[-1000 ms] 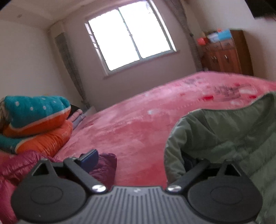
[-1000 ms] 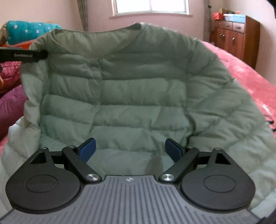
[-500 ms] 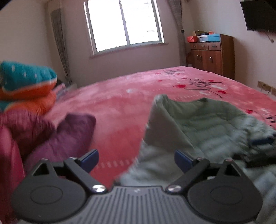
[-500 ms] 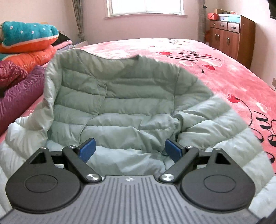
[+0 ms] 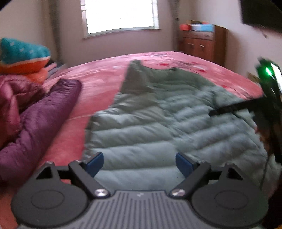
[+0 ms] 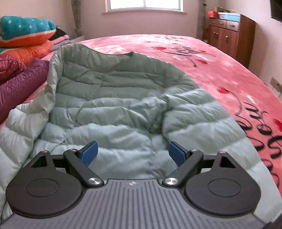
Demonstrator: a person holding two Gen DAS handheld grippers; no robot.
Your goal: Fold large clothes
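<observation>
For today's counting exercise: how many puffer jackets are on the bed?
3: green jacket spread in the middle; purple jacket at the left edge; dark red jacket behind it. More may be hidden at the left.

The jacket (image 6: pixel 112 98) lies spread on the bed (image 6: pixel 220 74) directly ahead of the right gripper (image 6: pixel 133 153) — collar at the far end; left of it sits another padded garment (image 6: pixel 19 86); behind that, stacked quilts (image 6: pixel 26 37); far right, beyond the bed, a cabinet (image 6: pixel 230 35); a window (image 6: pixel 146 4) behind.
</observation>
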